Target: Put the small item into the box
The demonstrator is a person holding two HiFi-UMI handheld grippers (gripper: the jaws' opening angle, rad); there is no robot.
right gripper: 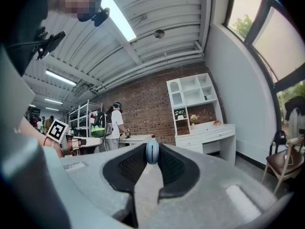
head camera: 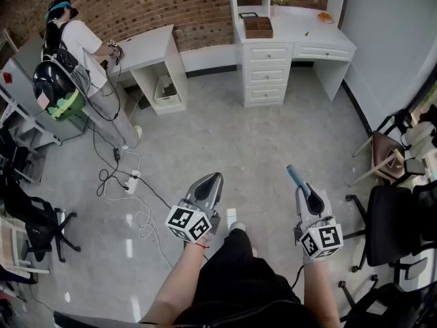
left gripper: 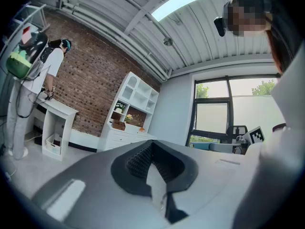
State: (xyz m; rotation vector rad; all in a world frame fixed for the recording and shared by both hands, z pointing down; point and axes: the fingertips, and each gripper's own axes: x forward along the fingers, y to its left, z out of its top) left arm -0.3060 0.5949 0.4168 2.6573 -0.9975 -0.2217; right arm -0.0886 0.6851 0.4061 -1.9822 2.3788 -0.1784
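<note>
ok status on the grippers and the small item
Left gripper shut, empty. Right gripper shut on small blue item. Box far off on desk, not reached yet.

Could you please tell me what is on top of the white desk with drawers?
A brown box stands on the white desk, with a small orange item near its right end. What the box holds cannot be made out.

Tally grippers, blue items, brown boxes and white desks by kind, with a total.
Grippers: 2, left gripper and right gripper
Blue small item: 1, in the right gripper's jaws
Brown box: 1, on the drawer desk
White desks: 2, drawer desk and smaller desk
Total: 6
</note>
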